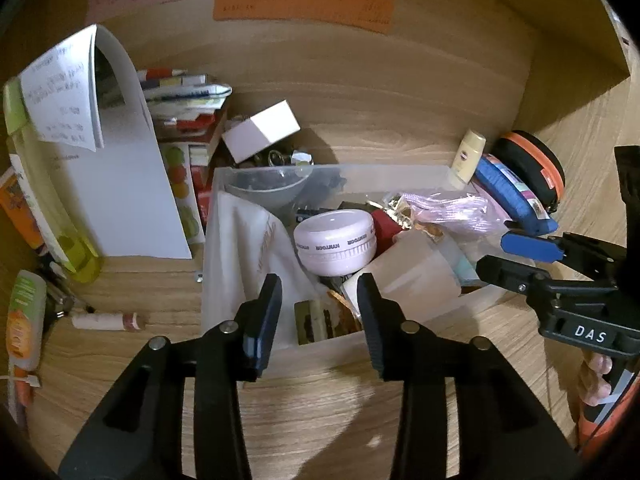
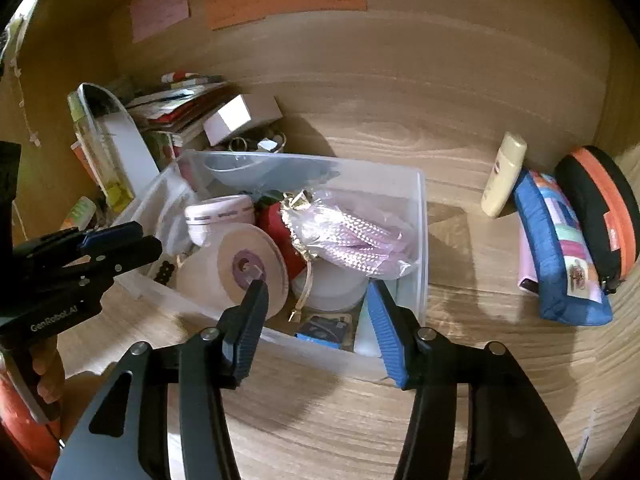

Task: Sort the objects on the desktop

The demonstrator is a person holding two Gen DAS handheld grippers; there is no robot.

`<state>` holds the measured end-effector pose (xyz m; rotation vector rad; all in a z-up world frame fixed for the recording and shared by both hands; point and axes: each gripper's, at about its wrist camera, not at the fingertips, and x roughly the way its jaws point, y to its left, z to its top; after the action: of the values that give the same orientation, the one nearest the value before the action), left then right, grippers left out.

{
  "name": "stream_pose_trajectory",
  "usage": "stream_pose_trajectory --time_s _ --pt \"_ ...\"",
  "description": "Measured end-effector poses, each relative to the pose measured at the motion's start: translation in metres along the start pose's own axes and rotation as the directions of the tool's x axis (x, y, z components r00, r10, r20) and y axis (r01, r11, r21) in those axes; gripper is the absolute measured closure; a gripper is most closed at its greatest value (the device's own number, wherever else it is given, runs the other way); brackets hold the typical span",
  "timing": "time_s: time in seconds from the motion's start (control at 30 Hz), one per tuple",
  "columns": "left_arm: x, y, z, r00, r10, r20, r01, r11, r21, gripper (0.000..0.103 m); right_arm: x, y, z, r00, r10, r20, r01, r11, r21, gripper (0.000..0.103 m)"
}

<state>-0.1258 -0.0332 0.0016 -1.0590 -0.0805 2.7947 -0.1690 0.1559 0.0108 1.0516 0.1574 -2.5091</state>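
A clear plastic bin (image 1: 248, 352) (image 2: 416, 200) sits on the wooden desk, full of items: a pink round case (image 1: 336, 246) (image 2: 220, 216), a frosted cup lying on its side (image 1: 416, 272) (image 2: 244, 268), a pink foil bag (image 1: 448, 212) (image 2: 348, 236) and a white cloth (image 1: 256, 232). My left gripper (image 1: 318, 292) is open and empty above the bin's near edge. My right gripper (image 2: 316, 300) is open and empty over the bin's near right part; it also shows in the left wrist view (image 1: 508, 252).
A cream bottle (image 2: 504, 174) (image 1: 468, 158), a blue pouch (image 2: 560, 248) and a black-orange case (image 2: 604, 212) lie right of the bin. A white box (image 1: 262, 130), books, papers (image 1: 120, 160), a green bottle (image 1: 44, 200) and tubes (image 1: 108, 321) crowd the left.
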Motion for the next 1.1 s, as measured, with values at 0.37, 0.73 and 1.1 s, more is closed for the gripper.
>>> stream_pose_trajectory --time_s 0.37,0.73,1.1 --pt "-0.028 -0.012 -0.003 0.995 0.062 0.081 -0.064 0.997 0.031 0.031 -0.030 0.015 -0.008 0.997 -0.035 0.068 0.037 0.999 -0.034 0.018" --pt "-0.039 -0.017 -0.013 0.983 0.126 0.132 -0.130 0.991 0.021 0.008 -0.039 0.018 -0.019 0.996 -0.066 0.067 0.068 0.997 -0.025 0.009" --pt "-0.040 -0.012 -0.018 0.985 0.123 0.119 -0.123 0.992 -0.008 0.005 -0.046 0.018 -0.026 0.994 -0.070 0.080 0.072 0.997 -0.015 0.007"
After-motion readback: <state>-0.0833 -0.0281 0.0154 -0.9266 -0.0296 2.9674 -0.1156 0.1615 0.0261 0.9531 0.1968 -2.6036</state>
